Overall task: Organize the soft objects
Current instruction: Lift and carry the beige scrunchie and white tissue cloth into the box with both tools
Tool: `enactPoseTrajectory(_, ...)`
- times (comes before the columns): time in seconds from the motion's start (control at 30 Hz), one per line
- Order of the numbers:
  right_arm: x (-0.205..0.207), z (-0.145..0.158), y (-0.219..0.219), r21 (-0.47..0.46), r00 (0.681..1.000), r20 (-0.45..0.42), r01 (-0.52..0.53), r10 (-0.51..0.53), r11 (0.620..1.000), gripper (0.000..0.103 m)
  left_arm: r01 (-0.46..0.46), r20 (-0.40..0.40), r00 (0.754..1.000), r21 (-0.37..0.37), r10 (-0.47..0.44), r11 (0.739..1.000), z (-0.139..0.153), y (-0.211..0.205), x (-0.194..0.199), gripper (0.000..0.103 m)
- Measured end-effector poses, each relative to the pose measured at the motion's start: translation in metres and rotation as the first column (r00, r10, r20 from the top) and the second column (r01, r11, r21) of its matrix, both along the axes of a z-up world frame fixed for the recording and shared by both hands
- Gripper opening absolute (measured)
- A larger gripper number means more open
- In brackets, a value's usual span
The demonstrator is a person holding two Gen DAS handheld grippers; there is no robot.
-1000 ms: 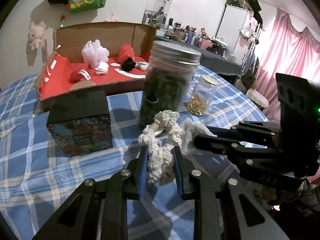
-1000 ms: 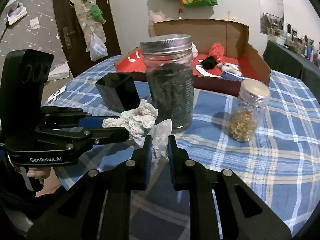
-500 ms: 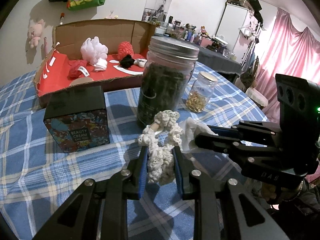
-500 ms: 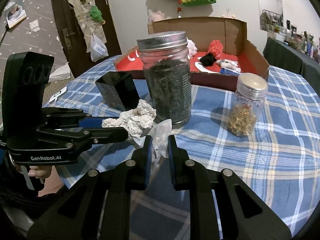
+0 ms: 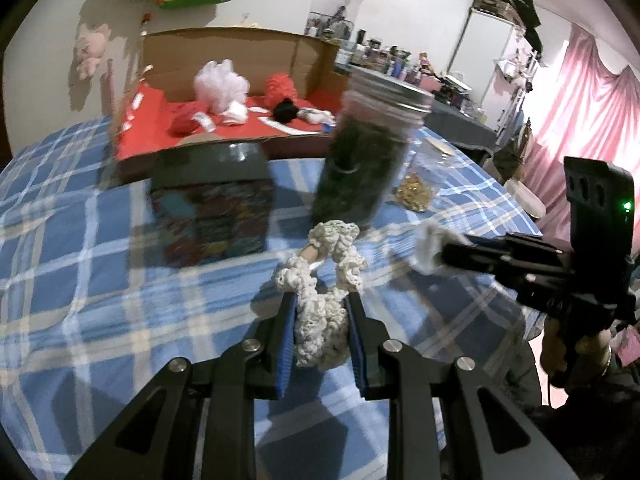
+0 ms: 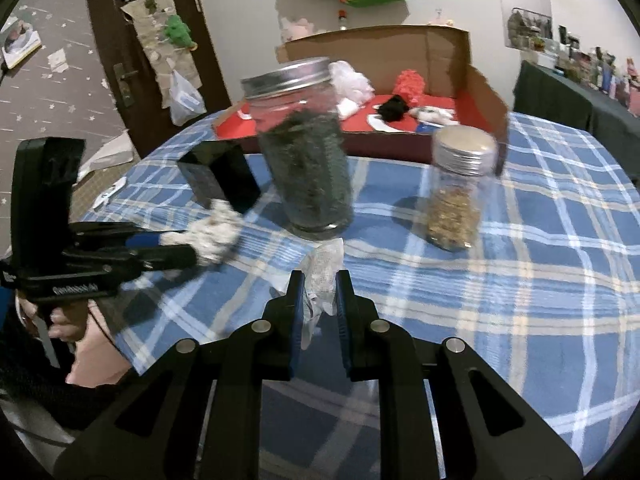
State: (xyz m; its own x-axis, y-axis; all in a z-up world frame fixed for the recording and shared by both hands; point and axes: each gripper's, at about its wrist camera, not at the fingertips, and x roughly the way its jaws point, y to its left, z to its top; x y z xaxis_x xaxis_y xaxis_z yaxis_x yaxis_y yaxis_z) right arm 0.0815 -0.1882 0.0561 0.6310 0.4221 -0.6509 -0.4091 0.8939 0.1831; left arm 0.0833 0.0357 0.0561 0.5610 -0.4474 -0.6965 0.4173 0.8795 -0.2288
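My left gripper (image 5: 320, 300) is shut on a cream crocheted scrunchie (image 5: 324, 320), which loops up past the fingertips above the blue checked tablecloth (image 5: 80, 280). My right gripper (image 6: 319, 280) is shut on a crumpled piece of clear plastic wrap (image 6: 324, 272). In the right wrist view the left gripper (image 6: 188, 248) shows at the left with the scrunchie (image 6: 216, 232). In the left wrist view the right gripper (image 5: 444, 248) shows at the right holding the wrap (image 5: 430, 248). An open cardboard box (image 5: 240, 52) with a red lining holds a white pouf (image 5: 220, 84), red soft things and a black one.
A tall jar of dark green stuff (image 5: 368, 160) with a metal lid stands mid-table, a small jar of golden bits (image 6: 456, 200) to its right. A dark printed box (image 5: 212, 208) sits left of the tall jar. A person's hand (image 6: 76, 320) holds the left gripper.
The left gripper has swung left with the scrunchie, away from the right gripper and its wrap. The two soft things, earlier side by side, now hang apart. Both grips stay the same.
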Motion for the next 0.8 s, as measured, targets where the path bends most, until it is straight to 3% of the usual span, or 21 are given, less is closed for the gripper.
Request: enactPoseTrajectory(0.8,0.012,-0.001,-0.056,-0.025,0.990,-0.042,0.137,-0.138,0.990,0.015,-0.221,-0.016,0.975,0.052,0.222,0.974,0.002,0.085,0.007,0.026)
